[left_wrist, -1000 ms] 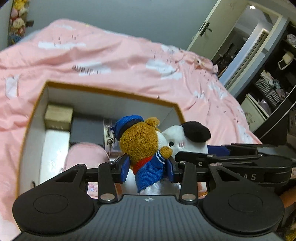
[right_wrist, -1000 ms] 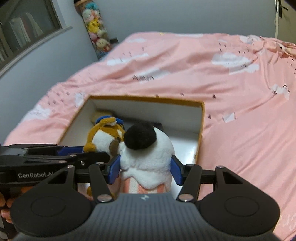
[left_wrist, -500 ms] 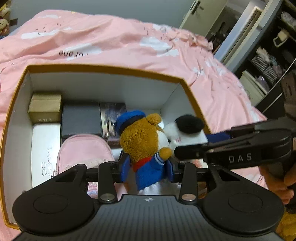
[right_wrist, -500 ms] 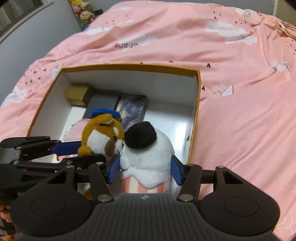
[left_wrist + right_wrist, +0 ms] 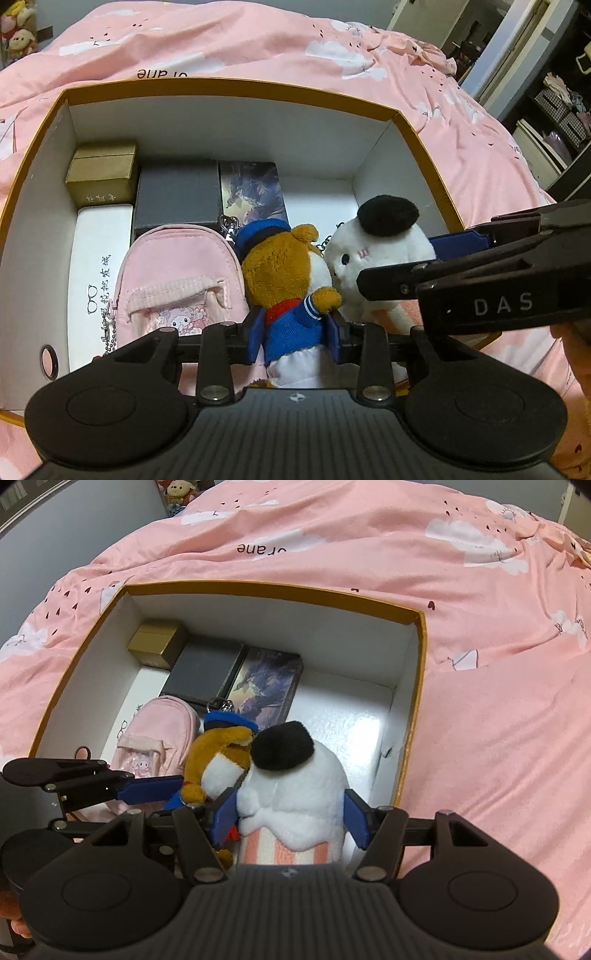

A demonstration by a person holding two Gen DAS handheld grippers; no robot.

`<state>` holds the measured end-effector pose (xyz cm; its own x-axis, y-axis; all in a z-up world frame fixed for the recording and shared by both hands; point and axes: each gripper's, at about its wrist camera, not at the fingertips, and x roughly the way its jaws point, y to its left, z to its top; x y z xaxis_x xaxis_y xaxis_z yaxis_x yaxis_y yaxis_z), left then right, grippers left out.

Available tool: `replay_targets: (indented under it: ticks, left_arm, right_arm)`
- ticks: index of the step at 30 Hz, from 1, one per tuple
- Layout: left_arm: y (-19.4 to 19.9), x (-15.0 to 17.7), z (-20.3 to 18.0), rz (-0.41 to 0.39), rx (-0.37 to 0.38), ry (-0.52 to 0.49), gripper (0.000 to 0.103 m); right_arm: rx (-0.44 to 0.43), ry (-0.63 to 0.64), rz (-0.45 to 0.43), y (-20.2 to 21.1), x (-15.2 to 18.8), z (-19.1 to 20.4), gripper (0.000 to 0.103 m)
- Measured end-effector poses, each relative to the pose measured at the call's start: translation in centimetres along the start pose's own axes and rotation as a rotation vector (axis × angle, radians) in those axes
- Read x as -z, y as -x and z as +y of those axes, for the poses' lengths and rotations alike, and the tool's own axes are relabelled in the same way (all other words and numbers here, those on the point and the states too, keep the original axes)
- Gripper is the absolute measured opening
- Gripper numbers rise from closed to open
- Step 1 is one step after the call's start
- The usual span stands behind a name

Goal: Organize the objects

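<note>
Releasing both plush toys side by side inside the storage box [image 5: 229,88] is carrying a tipping risk: the brown bear plush [image 5: 284,266] and the white plush [image 5: 291,786] are leaning against each other near the box's right wall, so if one is let go first, the other is likely to topple onto the pink pouch [image 5: 177,273] or roll toward the bare floor at the far right corner. The bear's keychain (metal links are showing behind its cap) could also snag on a finger during withdrawal. The left gripper [image 5: 295,332] is closing, its blue pads pressing the bear's blue jacket at the waist, so it is gripping the bear. The right gripper [image 5: 291,819] is opening; the white plush is sitting between its jaws, the left pad touching the fur while the right pad is appearing to stand just clear, so the hold is being given up.
</note>
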<state>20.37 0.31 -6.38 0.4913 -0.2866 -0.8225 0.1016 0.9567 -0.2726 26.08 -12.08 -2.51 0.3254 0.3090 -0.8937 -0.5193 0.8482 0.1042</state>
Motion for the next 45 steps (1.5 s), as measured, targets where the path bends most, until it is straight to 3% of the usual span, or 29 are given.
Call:
replay_targets:
  ticks: [9, 11, 14, 18, 21, 26, 28, 34, 39, 45]
  left_arm:
    - [1.7, 0.0, 0.3, -0.071, 0.036, -0.024, 0.051]
    - [2.3, -0.1, 0.4, -0.088, 0.055, -0.022, 0.044]
    - [2.9, -0.4, 0.4, -0.112, 0.085, -0.017, 0.033]
    - [2.2, -0.6, -0.1, -0.056, 0.055, -0.023, 0.024]
    - [1.3, -0.2, -0.1, -0.027, 0.031, -0.002, 0.023]
    - [0.1, 0.3, -0.3, -0.008, 0.021, 0.024, 0.020]
    - [-0.1, 0.3, -0.4, -0.003, 0.017, 0.026, 0.020]
    - [-0.7, 0.6, -0.7, -0.005, 0.010, 0.022, 0.020]
    - [0.6, 1.1, -1.2, -0.083, -0.001, 0.012, 0.020]
    - [4.0, 1.7, -2.5, -0.192, 0.000, -0.020, 0.020]
  right_arm:
    - [0.015, 0.022, -0.010, 0.6, 0.0, 0.2, 0.064]
    - [0.017, 0.042, -0.029, 1.3, 0.0, 0.2, 0.062]
    - [0.016, 0.084, -0.043, 1.8, -0.1, 0.3, 0.050]
    - [-0.010, 0.135, -0.010, 1.5, 0.5, 0.9, 0.040]
    - [0.006, 0.179, 0.011, 1.1, 1.2, 1.4, 0.030]
    - [0.040, 0.200, 0.041, 0.0, 1.8, 1.5, 0.028]
    - [0.045, 0.198, 0.092, -1.0, 1.8, 1.2, 0.018]
    - [0.046, 0.205, 0.096, -1.7, 2.3, 1.1, 0.018]
    - [0.014, 0.205, 0.054, -0.3, 2.8, 1.2, 0.020]
    - [-0.006, 0.182, -0.100, 3.5, 4.6, 1.6, 0.021]
